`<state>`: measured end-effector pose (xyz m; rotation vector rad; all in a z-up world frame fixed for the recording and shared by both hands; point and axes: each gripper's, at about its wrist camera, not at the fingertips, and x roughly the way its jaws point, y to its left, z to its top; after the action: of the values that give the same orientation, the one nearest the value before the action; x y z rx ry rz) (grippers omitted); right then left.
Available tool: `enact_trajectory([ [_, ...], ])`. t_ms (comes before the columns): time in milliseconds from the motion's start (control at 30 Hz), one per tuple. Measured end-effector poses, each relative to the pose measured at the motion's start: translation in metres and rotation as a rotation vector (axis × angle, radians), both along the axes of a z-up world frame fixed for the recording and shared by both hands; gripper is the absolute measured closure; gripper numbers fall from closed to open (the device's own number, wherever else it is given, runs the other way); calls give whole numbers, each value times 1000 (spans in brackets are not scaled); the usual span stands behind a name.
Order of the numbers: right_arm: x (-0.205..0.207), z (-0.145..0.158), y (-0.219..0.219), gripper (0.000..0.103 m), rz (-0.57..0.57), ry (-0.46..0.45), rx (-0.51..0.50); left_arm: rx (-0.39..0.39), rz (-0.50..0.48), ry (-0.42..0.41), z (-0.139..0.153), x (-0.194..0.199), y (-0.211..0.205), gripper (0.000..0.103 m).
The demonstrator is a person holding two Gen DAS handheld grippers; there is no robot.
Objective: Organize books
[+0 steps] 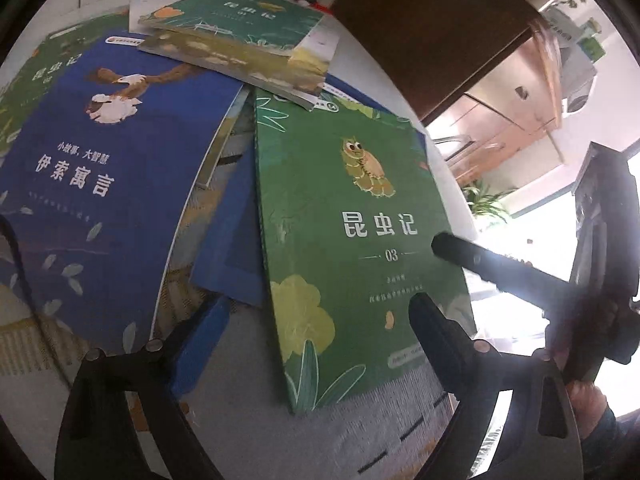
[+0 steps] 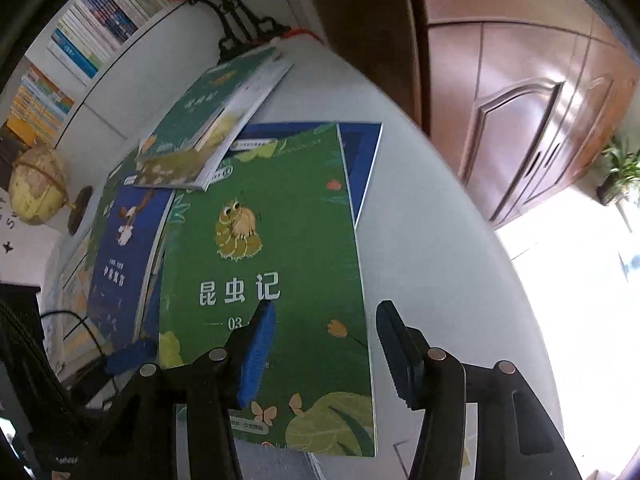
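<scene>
Left wrist view. Left gripper: bottom of frame, jaws spread wide and holding nothing, one blue-padded finger at lower left, the dark one at lower right over the near corner of the green book. Green book: centre right, flat, cover up, a caterpillar drawing and "03" on it; its upper edge runs under a small pile. Blue book: left of centre, cover up, an eagle on a branch; its right edge curls over other blue covers beneath. Small pile of thin books: upper centre, a green one on top, lying askew across the others. White table: bare patch at upper right of the pile. Right gripper: enters from the right edge, one dark finger reaching over the green book's right margin. Brown cabinet: upper right.

Right wrist view. Right gripper: lower centre, jaws part open and empty, straddling the green book's right edge, blue-padded finger over the cover, dark finger off it over the table. Contact with the cover cannot be told. Blue book: left of the green one. Another blue cover: sticking out beneath, upper right. Pile: above centre. Globe: left edge. Shelf of upright books: upper left. Black iron stand: top centre. Potted plant: right edge.
</scene>
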<state>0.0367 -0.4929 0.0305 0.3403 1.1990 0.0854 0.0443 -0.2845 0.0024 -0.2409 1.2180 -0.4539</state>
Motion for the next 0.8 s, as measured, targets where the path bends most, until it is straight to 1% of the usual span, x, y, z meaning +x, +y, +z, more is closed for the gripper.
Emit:
enact_trajectory([
  [100, 1, -6, 1, 51, 28, 13, 7, 7, 14, -9, 0, -1, -2, 11],
  [200, 2, -7, 5, 51, 56, 7, 3, 22, 13, -18, 0, -2, -5, 11],
  [300, 2, -7, 5, 51, 73, 15, 48, -5, 5, 3, 1, -2, -8, 11],
  [367, 0, -6, 4, 51, 67, 18, 69, 16, -3, -7, 0, -4, -13, 11],
  [433, 1, -5, 5, 51, 66, 22, 67, 11, 0, -12, 0, -2, -14, 10],
  [467, 1, -4, 5, 51, 70, 22, 63, -4, 5, -6, 0, -1, -12, 10],
  [533, 0, -1, 8, 51, 84, 21, 36, -70, 9, 20, 2, 1, -7, 10],
  [600, -3, 6, 10, 50, 96, 14, 3, -119, -5, 18, 11, -4, -3, 10],
  [667, -5, 14, 10, 50, 103, 2, 10, -152, -37, 5, 21, -13, -1, 10],
  [733, -9, 25, 15, 50, 133, -17, 22, -201, -65, 5, 31, -26, 5, 10],
  [800, -10, 33, 26, 50, 185, -31, 40, -233, -57, -1, 40, -38, 15, 10],
])
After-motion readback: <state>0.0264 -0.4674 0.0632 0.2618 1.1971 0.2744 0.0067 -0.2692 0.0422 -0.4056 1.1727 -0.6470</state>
